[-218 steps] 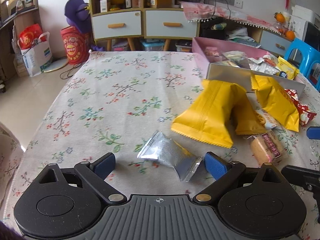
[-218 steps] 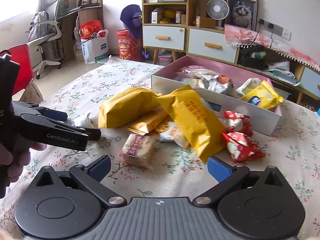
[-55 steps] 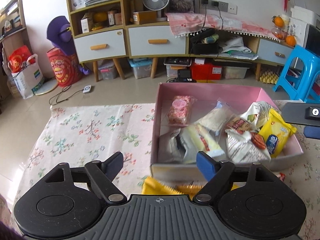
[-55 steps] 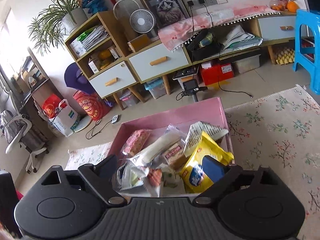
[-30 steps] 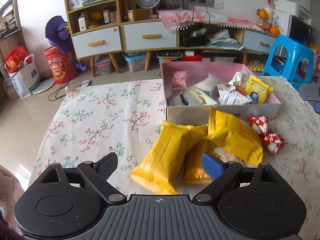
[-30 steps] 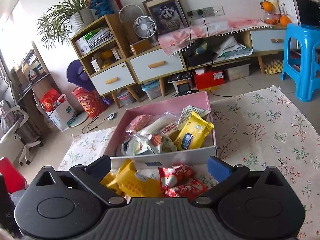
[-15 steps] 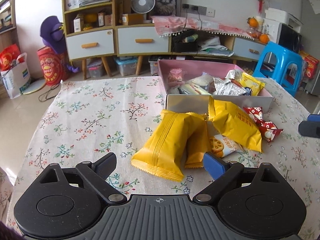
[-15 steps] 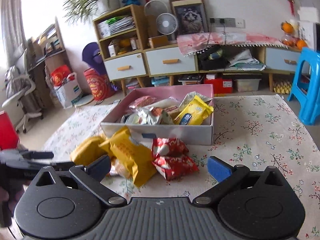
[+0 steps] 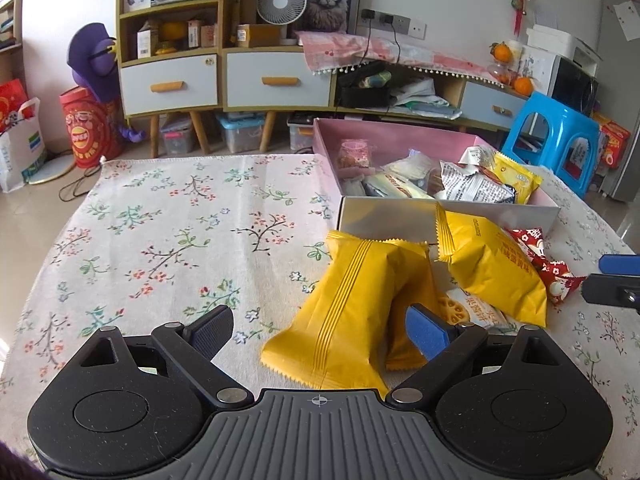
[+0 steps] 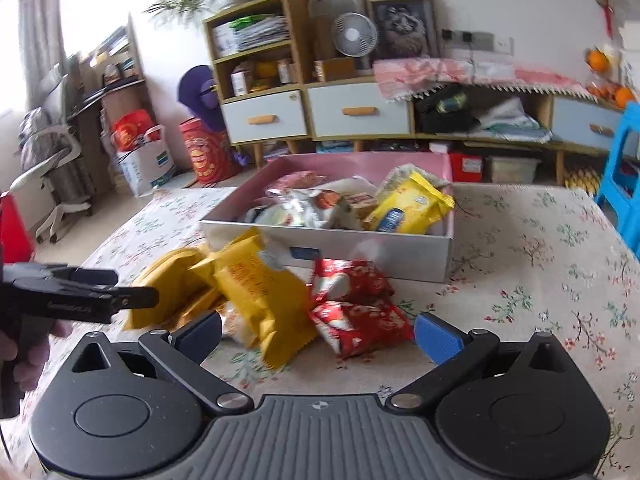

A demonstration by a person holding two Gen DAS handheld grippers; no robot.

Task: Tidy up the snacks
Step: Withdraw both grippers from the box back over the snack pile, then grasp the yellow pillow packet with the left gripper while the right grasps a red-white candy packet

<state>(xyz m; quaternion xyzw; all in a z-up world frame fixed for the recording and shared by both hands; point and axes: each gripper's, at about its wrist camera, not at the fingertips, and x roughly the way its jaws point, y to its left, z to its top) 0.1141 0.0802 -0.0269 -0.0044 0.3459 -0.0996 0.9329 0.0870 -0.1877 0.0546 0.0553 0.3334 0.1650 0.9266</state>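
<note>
A pink-lined box (image 9: 448, 214) (image 10: 332, 240) on the floral tablecloth holds several snack packets. In front of it lie loose snacks: a yellow packet (image 9: 352, 308) nearest my left gripper, a second yellow packet (image 9: 492, 268) (image 10: 260, 292), a lotus-root packet (image 9: 468, 312) and two red packets (image 9: 540, 260) (image 10: 356, 304). My left gripper (image 9: 320, 330) is open above the nearest yellow packet, its pads clear of it. My right gripper (image 10: 318, 332) is open over the yellow and red packets, gripping nothing.
The floral tablecloth (image 9: 172, 236) stretches left of the snacks. My left gripper's body (image 10: 80, 294) and a hand show at the right wrist view's left edge. A blue stool (image 9: 556, 136) stands right of the table, cabinets (image 9: 224, 80) behind it.
Both grippers have sunk toward the table and drawn back from the box, so the loose snacks now lie between and ahead of the fingers. Both stay open.
</note>
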